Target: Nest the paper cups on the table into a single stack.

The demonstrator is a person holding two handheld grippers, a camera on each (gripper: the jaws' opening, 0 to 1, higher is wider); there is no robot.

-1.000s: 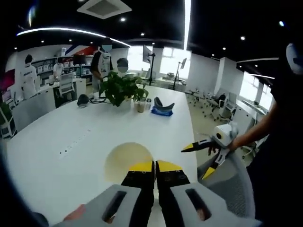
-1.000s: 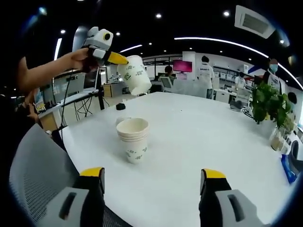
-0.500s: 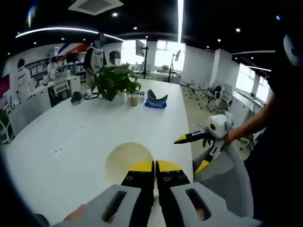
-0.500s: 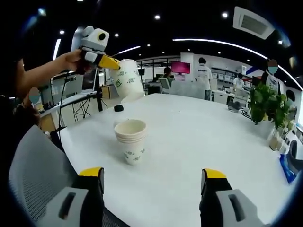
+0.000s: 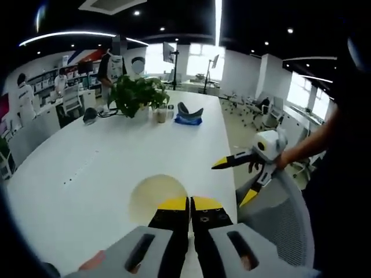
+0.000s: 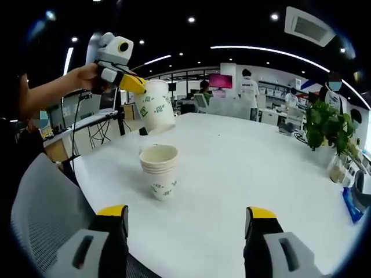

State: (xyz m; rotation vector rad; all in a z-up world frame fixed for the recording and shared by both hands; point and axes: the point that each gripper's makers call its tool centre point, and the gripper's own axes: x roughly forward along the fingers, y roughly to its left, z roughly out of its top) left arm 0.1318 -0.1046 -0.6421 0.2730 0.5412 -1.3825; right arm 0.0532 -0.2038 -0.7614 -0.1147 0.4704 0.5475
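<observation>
The left gripper (image 6: 134, 84) pinches a paper cup (image 6: 153, 108) above the stack (image 6: 159, 170), the right gripper (image 6: 186, 218) gapes empty nearby; descending tilted could topple the stack.

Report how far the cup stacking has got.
Done: several paper cups already sit nested as one stack on the white table. In hand: the left claw is shut on one more cup, held in the air above and just behind the stack, not yet inside it. Left: lower that cup into the stack and let go. The right claw is open, holding nothing.
</observation>
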